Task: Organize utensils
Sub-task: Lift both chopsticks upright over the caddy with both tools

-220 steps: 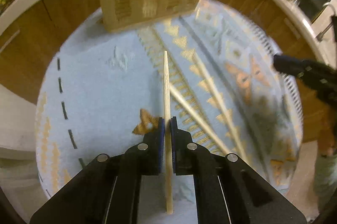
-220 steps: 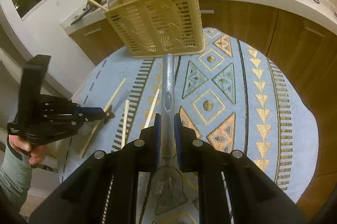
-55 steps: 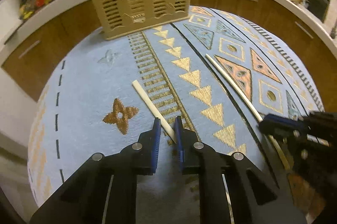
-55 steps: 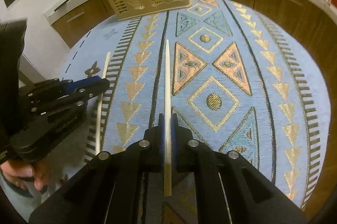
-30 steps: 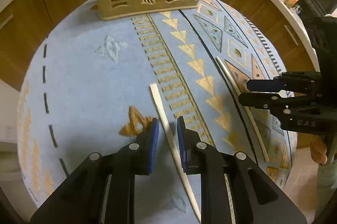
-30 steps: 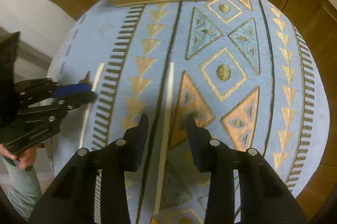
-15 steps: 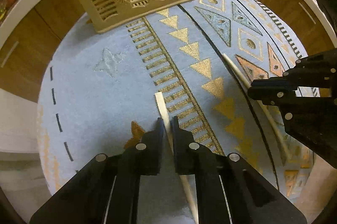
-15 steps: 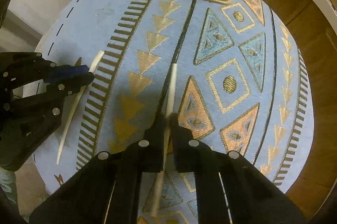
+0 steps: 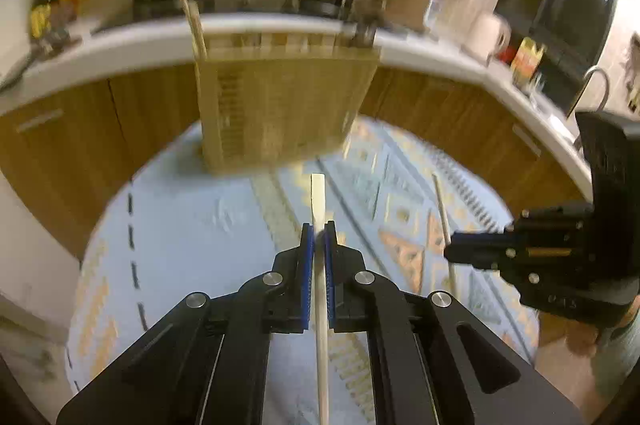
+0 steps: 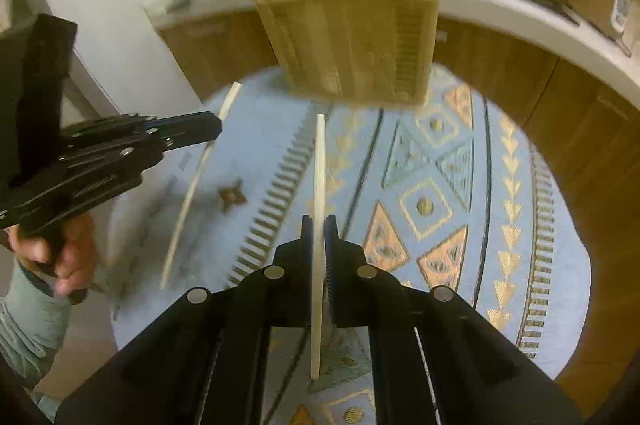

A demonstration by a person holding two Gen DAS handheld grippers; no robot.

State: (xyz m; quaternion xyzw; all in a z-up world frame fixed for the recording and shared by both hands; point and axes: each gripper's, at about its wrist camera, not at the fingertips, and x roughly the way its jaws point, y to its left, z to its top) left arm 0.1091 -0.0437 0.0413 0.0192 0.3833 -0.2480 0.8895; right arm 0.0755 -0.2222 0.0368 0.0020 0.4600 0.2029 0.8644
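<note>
left gripper (image 9: 316,237): clamped tight on a chopstick (image 9: 319,197)
right gripper (image 10: 319,225): pinching its own chopstick (image 10: 319,165), both short of the basket (image 10: 352,41)
basket: pretty blurry, contents unclear

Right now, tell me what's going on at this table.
A person is sorting utensils with two handheld grippers. The left gripper is shut on one chopstick, and the right gripper is shut on another chopstick. Both point toward the slatted utensil basket standing at the far side of the patterned blue mat. At least one chopstick already sticks out of the basket.
</note>
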